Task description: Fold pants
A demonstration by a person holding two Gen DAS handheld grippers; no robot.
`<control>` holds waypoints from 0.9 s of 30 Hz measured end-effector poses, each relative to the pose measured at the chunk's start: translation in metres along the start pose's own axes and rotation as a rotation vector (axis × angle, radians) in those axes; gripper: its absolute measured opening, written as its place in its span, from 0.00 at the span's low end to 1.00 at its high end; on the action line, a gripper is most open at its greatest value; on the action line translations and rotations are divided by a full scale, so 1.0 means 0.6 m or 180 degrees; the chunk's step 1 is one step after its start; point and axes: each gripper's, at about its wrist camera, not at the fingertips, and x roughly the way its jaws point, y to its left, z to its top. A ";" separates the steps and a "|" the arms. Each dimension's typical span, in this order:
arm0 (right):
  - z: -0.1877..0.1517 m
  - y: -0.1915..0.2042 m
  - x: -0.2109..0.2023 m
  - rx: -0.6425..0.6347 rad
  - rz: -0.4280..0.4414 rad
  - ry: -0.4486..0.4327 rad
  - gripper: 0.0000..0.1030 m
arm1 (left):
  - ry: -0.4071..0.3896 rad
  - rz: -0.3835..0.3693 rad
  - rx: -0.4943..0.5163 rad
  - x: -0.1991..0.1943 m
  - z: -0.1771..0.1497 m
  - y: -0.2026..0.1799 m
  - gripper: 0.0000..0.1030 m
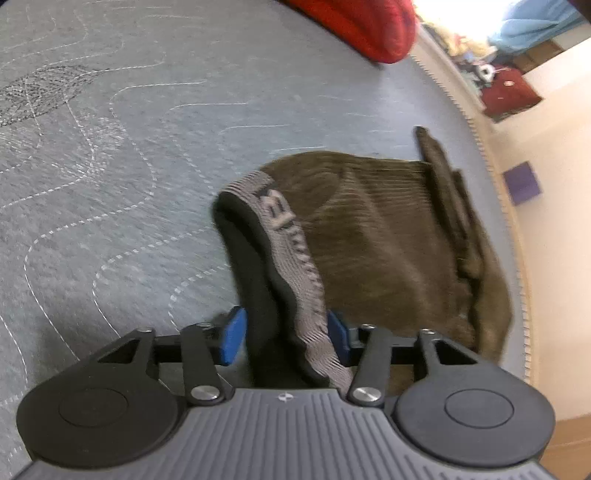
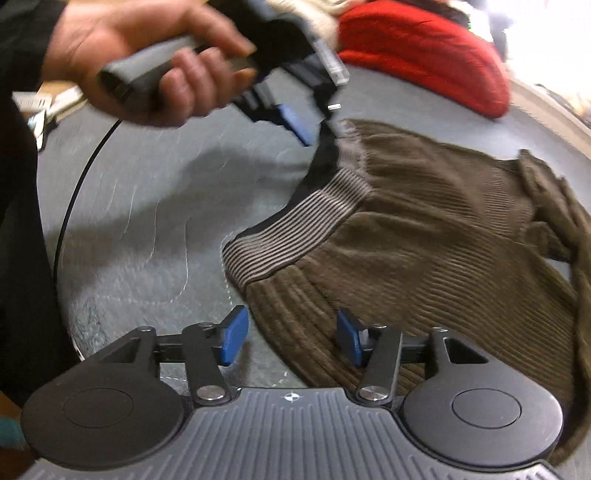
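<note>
Brown corduroy pants with a grey striped waistband lie bunched on the grey quilted surface, near its right edge. My left gripper has its blue pads on either side of the waistband, which runs up between them and is lifted. In the right wrist view the left gripper holds the raised waistband while a hand grips its handle. My right gripper is open, with the pants' edge lying between and under its pads.
A red cushion lies at the far edge of the surface, also in the right wrist view. A black cable curves along the left side. The floor beyond the right edge holds a purple box and clutter.
</note>
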 end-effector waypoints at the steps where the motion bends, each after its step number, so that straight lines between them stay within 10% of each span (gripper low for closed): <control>1: 0.000 0.001 0.011 -0.0050 0.0021 0.0040 0.57 | 0.0027 0.0033 -0.0013 0.011 0.002 0.003 0.54; 8: -0.003 0.003 0.042 -0.0303 0.0013 0.0126 0.58 | -0.0004 -0.0247 -0.0028 0.062 0.015 -0.001 0.57; 11: -0.001 -0.008 0.042 -0.0258 0.0035 0.0068 0.34 | -0.0059 -0.0275 0.0038 0.069 0.015 -0.011 0.59; 15: 0.009 -0.002 0.020 -0.0373 0.0119 -0.0145 0.12 | -0.0107 -0.0162 0.0082 0.057 0.017 -0.010 0.19; 27: 0.130 0.127 -0.034 -0.0917 0.0335 -0.0865 0.10 | -0.1105 0.0117 0.0161 -0.145 0.042 0.044 0.11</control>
